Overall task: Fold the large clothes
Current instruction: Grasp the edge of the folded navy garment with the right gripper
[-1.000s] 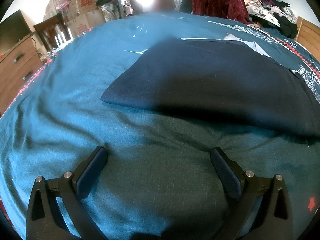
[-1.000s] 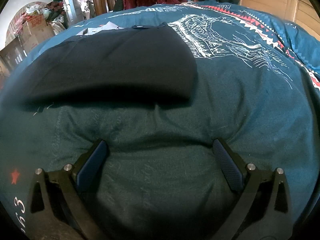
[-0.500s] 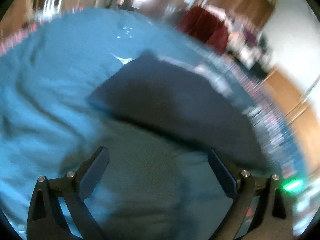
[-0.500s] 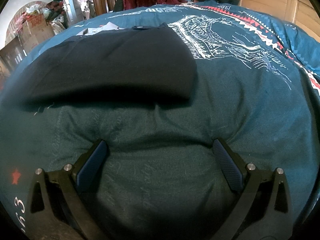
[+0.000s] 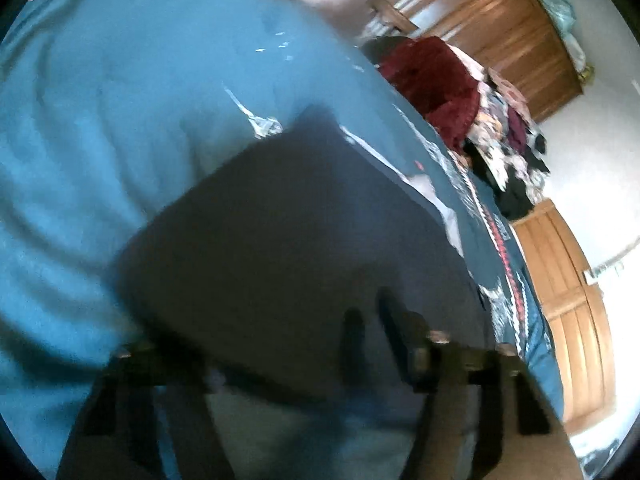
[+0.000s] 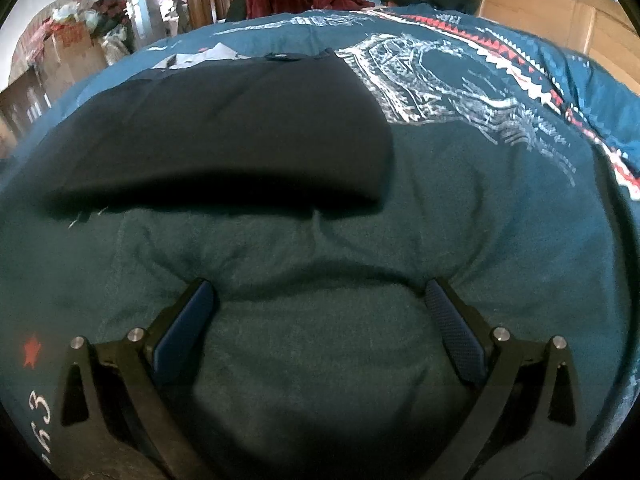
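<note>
Black garment (image 6: 224, 128) lies beyond spread right tongs (image 6: 318, 320); left tongs (image 5: 372, 332) too blurred.

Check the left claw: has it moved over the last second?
Yes. The left claw has rolled and advanced toward the folded dark navy garment, which now fills the view and reaches the fingers; before, teal bedspread separated them.

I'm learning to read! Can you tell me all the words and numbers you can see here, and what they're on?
"63": white digits lying sideways on the teal bedspread, cut off by the picture's edge, so more may be hidden.
Red print on the cardboard box: too blurred to read.
White dragon drawing and red star: pictures, not words.
Left wrist view: too blurred to read.
</note>
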